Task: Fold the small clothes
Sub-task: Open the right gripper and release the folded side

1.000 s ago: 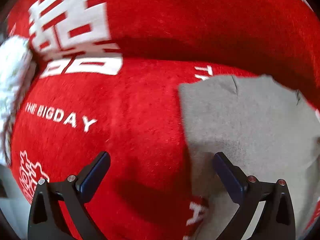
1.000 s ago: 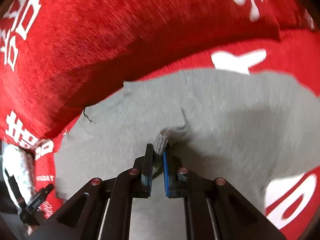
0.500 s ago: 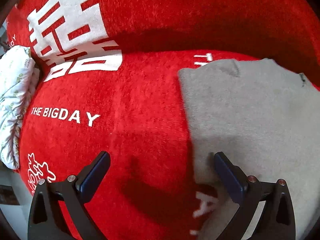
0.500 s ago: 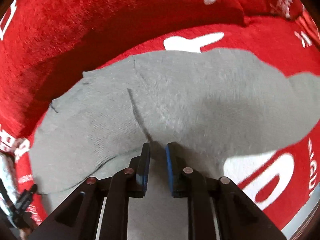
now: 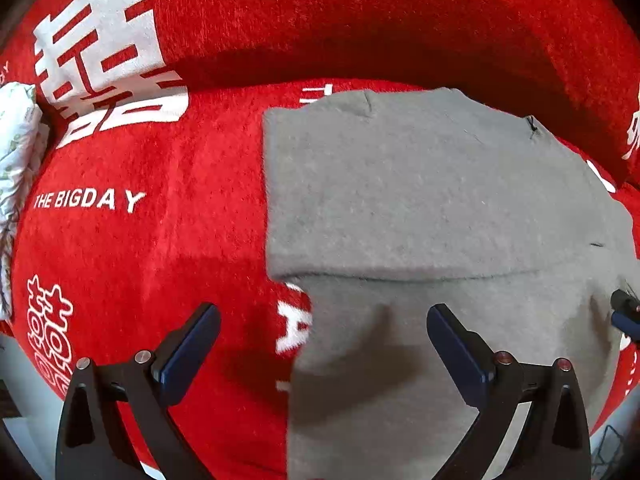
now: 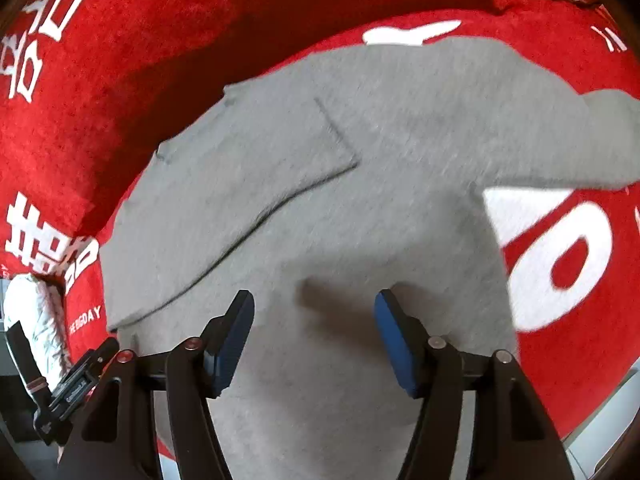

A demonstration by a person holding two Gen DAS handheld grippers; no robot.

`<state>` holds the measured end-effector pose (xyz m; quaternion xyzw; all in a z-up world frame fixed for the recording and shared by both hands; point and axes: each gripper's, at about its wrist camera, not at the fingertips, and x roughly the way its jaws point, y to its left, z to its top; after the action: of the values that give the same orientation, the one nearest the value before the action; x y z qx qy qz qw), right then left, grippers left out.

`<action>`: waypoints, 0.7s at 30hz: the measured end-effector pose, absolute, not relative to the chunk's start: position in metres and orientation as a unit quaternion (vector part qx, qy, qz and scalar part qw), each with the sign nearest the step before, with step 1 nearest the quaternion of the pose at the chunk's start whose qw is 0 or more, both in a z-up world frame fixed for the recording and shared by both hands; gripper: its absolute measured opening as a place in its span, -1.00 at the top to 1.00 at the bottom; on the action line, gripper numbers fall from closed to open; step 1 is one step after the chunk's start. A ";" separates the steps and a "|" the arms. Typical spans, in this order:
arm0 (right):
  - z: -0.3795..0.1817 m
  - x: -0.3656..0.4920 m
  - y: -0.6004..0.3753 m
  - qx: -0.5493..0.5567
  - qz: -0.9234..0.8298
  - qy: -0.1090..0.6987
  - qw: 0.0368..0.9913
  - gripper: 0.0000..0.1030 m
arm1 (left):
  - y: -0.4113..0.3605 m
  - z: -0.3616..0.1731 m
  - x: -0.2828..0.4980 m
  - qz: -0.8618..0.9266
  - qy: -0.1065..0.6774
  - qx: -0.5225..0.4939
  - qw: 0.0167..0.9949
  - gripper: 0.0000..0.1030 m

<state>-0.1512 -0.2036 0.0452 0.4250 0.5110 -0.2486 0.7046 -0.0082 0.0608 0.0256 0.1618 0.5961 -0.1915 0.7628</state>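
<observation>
The grey top (image 6: 360, 208) lies on the red blanket (image 5: 132, 248), one flap already folded over. Right tongs (image 6: 314, 336) are opening, nothing pinched; left tongs (image 5: 320, 356) stand spread, empty. Best to take the loose sleeve by its edge next and lay it flat.

The left hand-held gripper (image 5: 323, 344) points steeply downward with its jaws spread wide and nothing between the pads. The right hand-held gripper (image 6: 314, 334) also points steeply down, its jaws opening, holding nothing.
</observation>
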 end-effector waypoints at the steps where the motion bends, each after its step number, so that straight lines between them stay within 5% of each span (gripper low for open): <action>1: 0.043 -0.148 -0.200 0.426 -0.247 0.511 0.705 -0.42 | 0.061 0.026 -0.010 -0.191 0.596 0.161 0.763 -1.00; 13: 0.048 -0.149 -0.174 0.426 -0.233 0.509 0.711 -0.64 | 0.057 0.027 -0.024 -0.180 0.602 0.180 0.757 -1.00; 16: 0.048 -0.149 -0.170 0.424 -0.234 0.508 0.712 -1.00 | 0.059 0.028 -0.024 -0.180 0.605 0.174 0.756 -1.00; 21: 0.051 -0.151 -0.161 0.410 -0.232 0.513 0.718 -0.99 | 0.060 0.024 -0.026 -0.181 0.614 0.176 0.748 -1.00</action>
<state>-0.1511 -0.1615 0.0506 0.4099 0.5128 -0.2324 0.7177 -0.0258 0.0597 0.0242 0.1760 0.6139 -0.1811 0.7478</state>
